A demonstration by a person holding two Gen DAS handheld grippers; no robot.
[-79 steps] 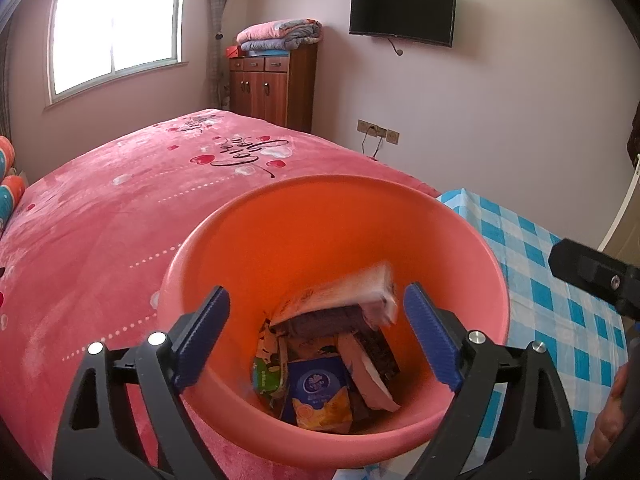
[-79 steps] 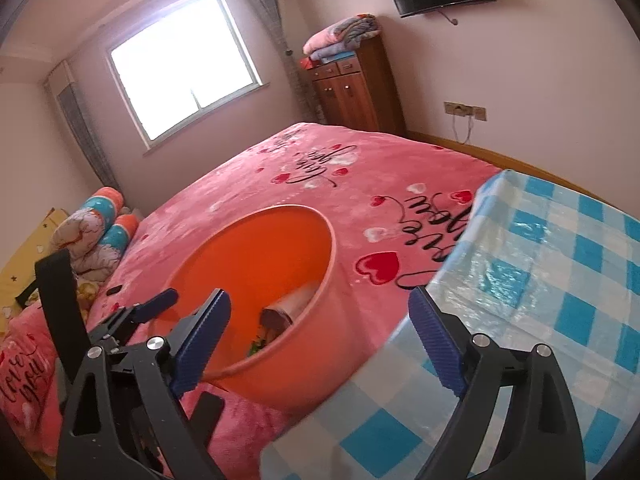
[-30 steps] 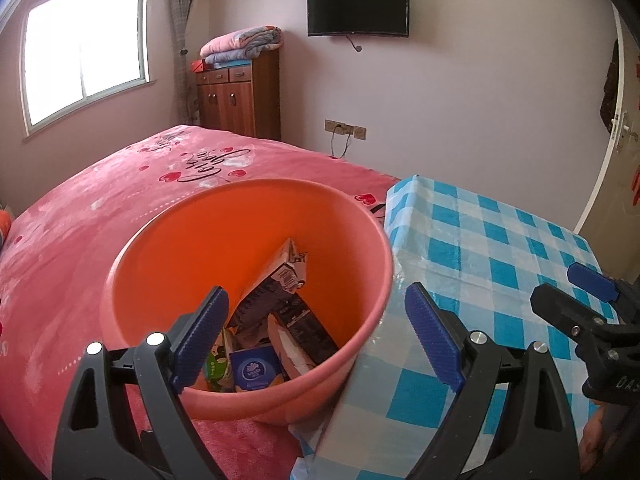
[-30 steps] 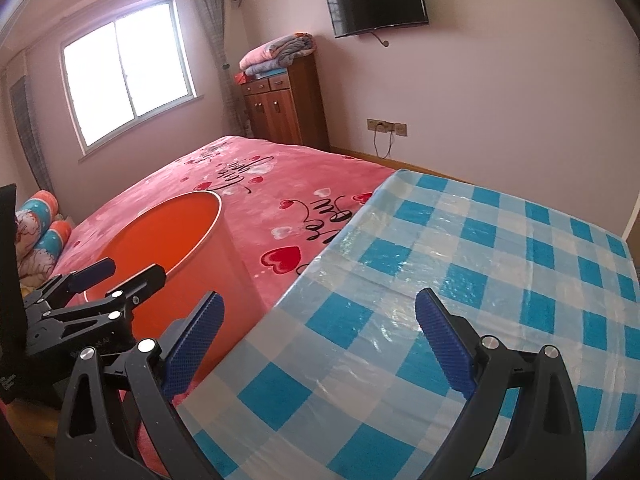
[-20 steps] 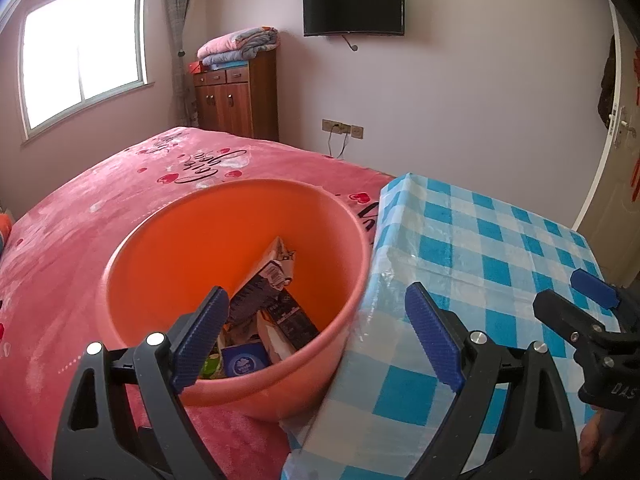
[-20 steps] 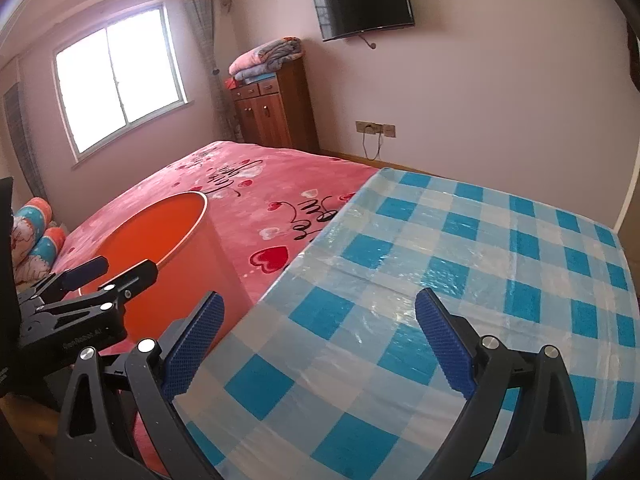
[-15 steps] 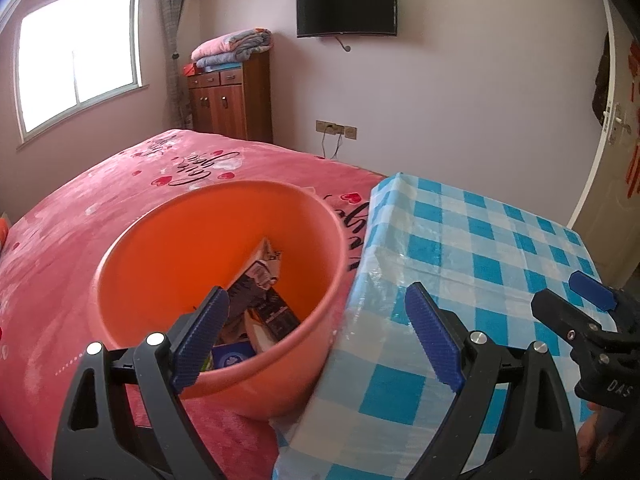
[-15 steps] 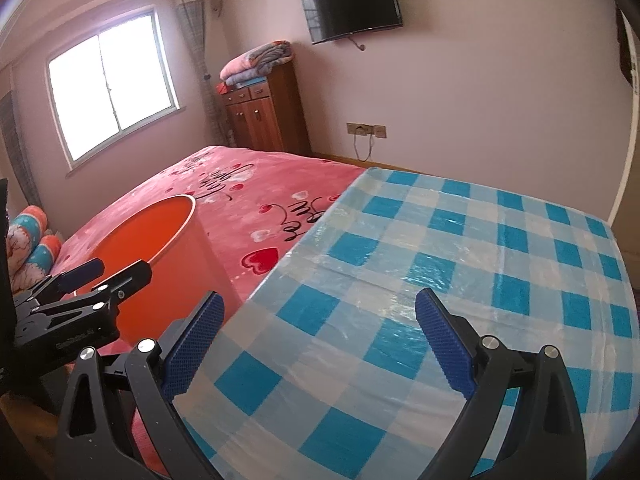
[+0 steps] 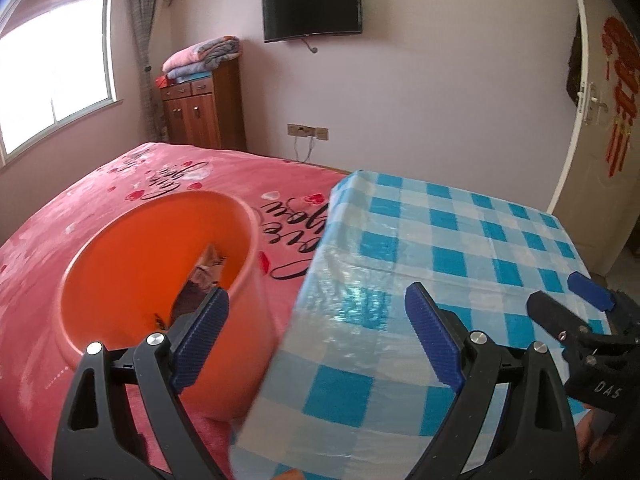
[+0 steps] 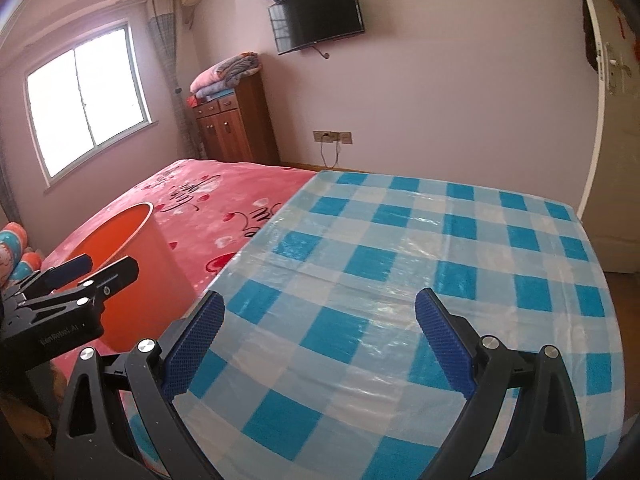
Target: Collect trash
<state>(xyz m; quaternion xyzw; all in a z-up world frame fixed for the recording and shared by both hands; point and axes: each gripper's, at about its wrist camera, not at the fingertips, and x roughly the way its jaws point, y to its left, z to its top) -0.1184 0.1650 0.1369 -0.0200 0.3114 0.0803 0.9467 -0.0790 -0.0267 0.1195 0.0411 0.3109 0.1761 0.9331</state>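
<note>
An orange bin stands on the pink bed beside the table, with cartons and wrappers inside, mostly hidden by its wall. It also shows in the right wrist view. My left gripper is open and empty, above the gap between bin and table. My right gripper is open and empty above the blue checked tablecloth. No loose trash shows on the cloth.
A pink bed lies left of the table. A wooden cabinet with folded blankets stands at the far wall under a TV. A door is at the right.
Both grippers have swung right and back from the bin toward the table. The bin has slid left in both views. Both stay open and empty.
</note>
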